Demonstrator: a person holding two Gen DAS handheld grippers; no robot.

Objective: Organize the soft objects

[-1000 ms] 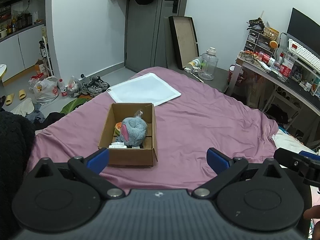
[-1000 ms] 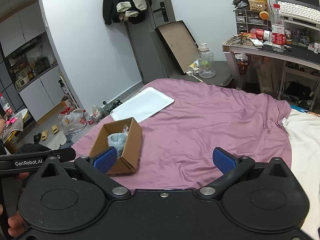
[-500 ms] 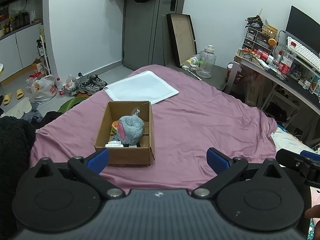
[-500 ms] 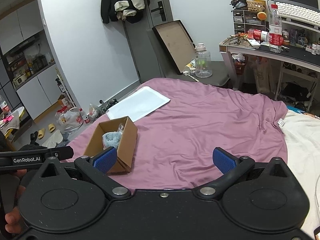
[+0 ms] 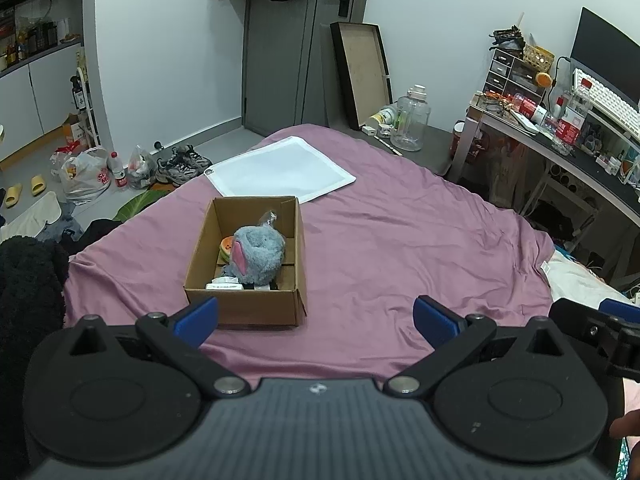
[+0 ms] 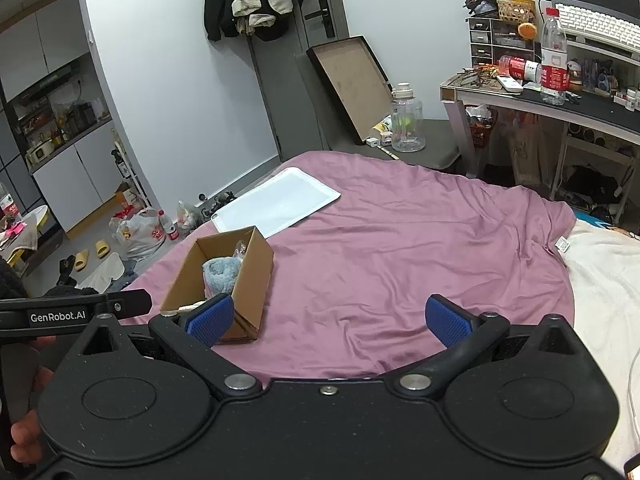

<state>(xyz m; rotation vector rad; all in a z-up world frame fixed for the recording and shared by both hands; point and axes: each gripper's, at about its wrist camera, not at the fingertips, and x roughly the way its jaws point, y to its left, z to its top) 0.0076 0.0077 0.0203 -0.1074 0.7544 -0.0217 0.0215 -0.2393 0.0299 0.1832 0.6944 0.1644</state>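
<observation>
An open cardboard box (image 5: 294, 240) (image 6: 256, 268) sits on the purple bedspread (image 5: 400, 248) (image 6: 400, 248). Inside lies a grey plush toy with a pink ear (image 5: 258, 256) (image 6: 220, 270), beside a small orange toy (image 5: 226, 245) and a clear plastic wrapper (image 5: 269, 218). My left gripper (image 5: 316, 318) hovers open above the near edge of the bed, the box just beyond its left finger. My right gripper (image 6: 328, 320) is open too, with the box past its left fingertip. Both hold nothing.
A flat white pad (image 5: 280, 170) (image 6: 276, 202) lies on the bed behind the box. A cluttered desk (image 5: 560, 140) stands at the right, a clear jug (image 5: 412, 124) behind the bed. Shoes and bags (image 5: 86, 170) litter the floor at left. A white blanket (image 6: 608, 280) lies at right.
Both grippers have pulled back and risen slightly, so the box sits a little farther off in each view. Jaws stay open; nothing was picked up.
</observation>
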